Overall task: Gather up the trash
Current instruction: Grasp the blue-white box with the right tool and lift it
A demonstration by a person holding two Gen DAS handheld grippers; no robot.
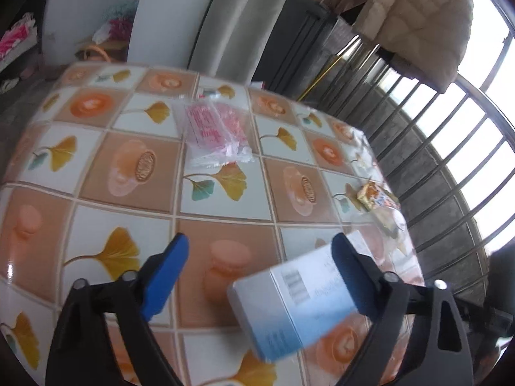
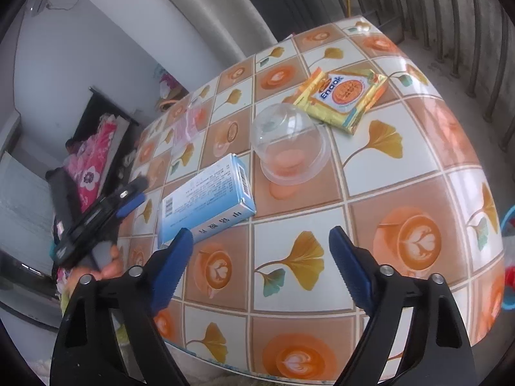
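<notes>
Blue box (image 2: 206,199) lies near table (image 2: 418,177) edge, bare tiles beside it.

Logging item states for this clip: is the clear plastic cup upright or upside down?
Upside down. In the right wrist view the clear plastic cup rests wide rim down on the table, its narrower closed end up.

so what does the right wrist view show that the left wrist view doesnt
Only the right wrist view: the right gripper, open over bare tablecloth; a clear dome lid sharp; the left gripper from outside, beside the box; and a bed with pink bedding.

Only the left wrist view: the left gripper's own fingers, open, with the box at its right finger, and a beige coat hanging by the railing.

Both: the blue box, the yellow wrapper, the pink bag and the tiled tablecloth.
</notes>
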